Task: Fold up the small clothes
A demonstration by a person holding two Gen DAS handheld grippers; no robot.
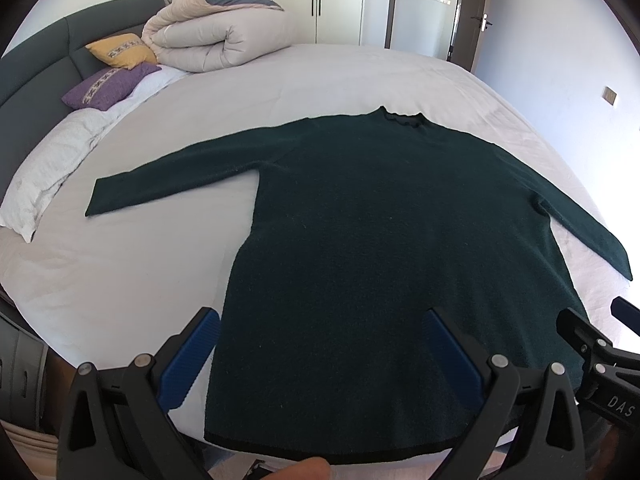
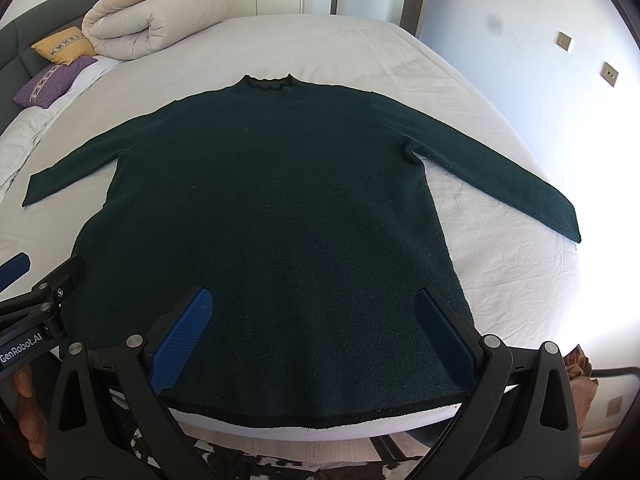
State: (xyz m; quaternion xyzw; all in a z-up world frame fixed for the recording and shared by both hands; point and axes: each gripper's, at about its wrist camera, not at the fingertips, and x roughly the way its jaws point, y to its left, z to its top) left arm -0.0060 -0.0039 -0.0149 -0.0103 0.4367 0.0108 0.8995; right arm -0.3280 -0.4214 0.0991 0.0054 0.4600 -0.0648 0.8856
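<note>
One dark green sweater (image 1: pixel 380 220) lies spread flat on the bed (image 1: pixel 280 76), fuzzy knit, both sleeves fanned out to the sides and its black-trimmed hem running along the bed's near edge. The collar (image 2: pixel 267 82) is small and frilly, pointing toward the far edge. White sheet underneath, lightly creased toward the right side, smoother on the left.

Both tools hover low over the hem. The left gripper (image 1: pixel 320 352) has its jaws wide apart, ribbed blue pads (image 1: pixel 192 360) on black plastic arms, one pad out over bare sheet, the other above the knit. The right gripper (image 2: pixel 314 336) matches it, jaws spread wide, nothing between them but sweater below. Each tool peeks into the other's view at the frame edge.

Up at the headboard corner sits a rolled cream duvet (image 1: pixel 216 36), puffy and quilted, with a yellow cushion (image 1: pixel 122 50) and a purple cushion (image 1: pixel 106 86) beside it, and a white pillow (image 1: pixel 56 168) along the left edge. All well apart from the sweater.

Hard to read: the hem's left corner is tucked behind the left tool's arms, and the right sleeve cuff (image 2: pixel 560 220) sits in strong glare near the right edge. Plenty of bare sheet lies beyond the collar and to the left of the left sleeve (image 1: pixel 168 180); the right sleeve reaches close to the bed's right edge.
</note>
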